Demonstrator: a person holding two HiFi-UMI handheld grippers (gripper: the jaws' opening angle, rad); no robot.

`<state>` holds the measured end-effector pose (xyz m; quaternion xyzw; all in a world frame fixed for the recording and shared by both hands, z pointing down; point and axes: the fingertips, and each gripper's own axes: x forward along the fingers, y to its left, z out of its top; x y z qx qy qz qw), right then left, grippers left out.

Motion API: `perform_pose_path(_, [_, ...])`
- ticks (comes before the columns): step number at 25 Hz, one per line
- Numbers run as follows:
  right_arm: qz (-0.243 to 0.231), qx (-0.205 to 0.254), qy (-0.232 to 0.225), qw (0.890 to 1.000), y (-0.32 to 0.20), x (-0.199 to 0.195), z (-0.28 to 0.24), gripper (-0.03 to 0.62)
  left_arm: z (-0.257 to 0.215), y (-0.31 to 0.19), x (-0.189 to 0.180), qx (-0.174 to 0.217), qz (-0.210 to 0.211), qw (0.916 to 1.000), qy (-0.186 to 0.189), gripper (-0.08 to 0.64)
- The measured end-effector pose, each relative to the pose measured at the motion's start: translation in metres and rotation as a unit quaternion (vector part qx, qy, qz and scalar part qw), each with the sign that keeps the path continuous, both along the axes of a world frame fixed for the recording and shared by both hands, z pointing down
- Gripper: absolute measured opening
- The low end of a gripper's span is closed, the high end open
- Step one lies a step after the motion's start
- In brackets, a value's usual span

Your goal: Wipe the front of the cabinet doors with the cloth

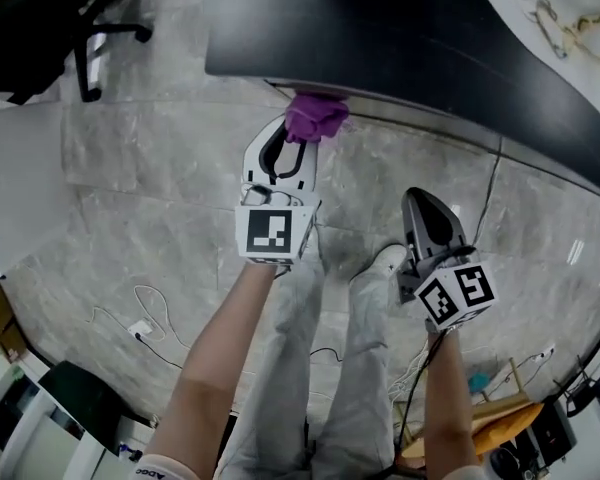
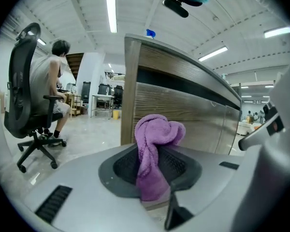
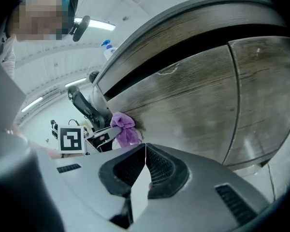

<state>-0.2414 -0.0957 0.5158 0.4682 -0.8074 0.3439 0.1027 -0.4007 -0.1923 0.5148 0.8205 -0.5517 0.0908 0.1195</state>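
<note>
A purple cloth (image 1: 315, 116) is bunched in my left gripper (image 1: 298, 140), which is shut on it and holds it against the wood-grain cabinet front under the dark countertop (image 1: 400, 38). In the left gripper view the cloth (image 2: 156, 146) stands up between the jaws, just in front of the cabinet door (image 2: 183, 110) near its left end. My right gripper (image 1: 427, 214) hangs lower and to the right, shut with nothing in it. In the right gripper view its jaws (image 3: 145, 164) meet, and the cloth (image 3: 124, 129) presses on the cabinet doors (image 3: 193, 100).
A person sits in a black office chair (image 2: 26, 105) off to the left of the cabinet. Cables (image 1: 145, 318) trail over the grey tiled floor. A spray bottle (image 3: 108, 50) stands on the counter. The holder's legs (image 1: 320, 368) are below the grippers.
</note>
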Motion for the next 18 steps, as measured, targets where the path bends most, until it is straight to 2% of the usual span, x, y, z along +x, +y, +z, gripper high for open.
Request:
perform_pose_path(5, [-0.025, 0.011, -0.002, 1.0, -0.01, -0.025, -0.008, 0.028, 0.002, -0.001, -0.036, -0.001, -0.038, 0.9993, 0.0, 0.1])
perform_pose_path(9, [-0.03, 0.023, -0.016, 0.999, -0.009, -0.026, -0.015, 0.028, 0.003, 0.007, -0.038, -0.002, -0.062, 0.9981, 0.003, 0.1])
perform_pose_path(13, [-0.018, 0.006, -0.029, 0.999, 0.008, 0.001, 0.003, 0.028, 0.013, 0.031, 0.005, -0.012, -0.04, 0.9991, -0.002, 0.1])
perform_pose_path(18, [-0.024, -0.003, -0.027, 0.999, 0.034, 0.059, 0.014, 0.028, 0.036, 0.056, 0.084, -0.034, -0.021, 0.9992, 0.004, 0.1])
